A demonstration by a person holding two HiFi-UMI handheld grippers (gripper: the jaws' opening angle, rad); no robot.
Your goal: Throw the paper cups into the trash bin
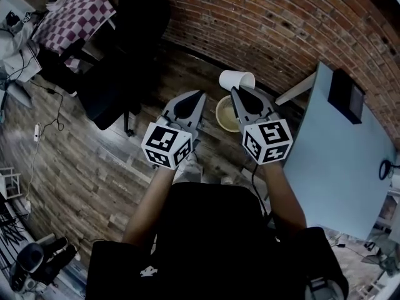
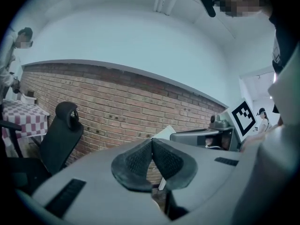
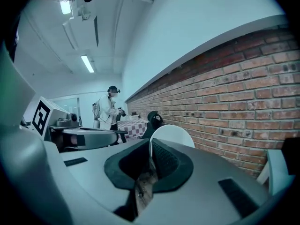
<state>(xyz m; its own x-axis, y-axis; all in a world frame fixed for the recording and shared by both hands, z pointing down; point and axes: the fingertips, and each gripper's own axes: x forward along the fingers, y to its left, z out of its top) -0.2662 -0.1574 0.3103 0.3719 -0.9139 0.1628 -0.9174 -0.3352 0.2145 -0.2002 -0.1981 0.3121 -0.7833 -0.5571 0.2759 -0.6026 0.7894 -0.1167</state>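
My right gripper [image 1: 236,92] is shut on the rim of a white paper cup [image 1: 236,79], which lies on its side just beyond the jaw tips. In the right gripper view the cup [image 3: 171,135] stands up behind the pads, its wall pinched between them at my right gripper [image 3: 151,146]. A round cream trash bin [image 1: 227,114] sits on the wooden floor below, between the two grippers. My left gripper [image 1: 199,97] is level beside the right one, shut with nothing in it; its pads [image 2: 140,161] meet in the left gripper view.
A light blue table [image 1: 340,161] fills the right side, with a dark box [image 1: 345,95] on it. A black office chair [image 1: 119,55] and a checkered table [image 1: 78,17] stand at the upper left. The brick wall [image 1: 281,24] runs behind. A person [image 3: 108,109] stands far off.
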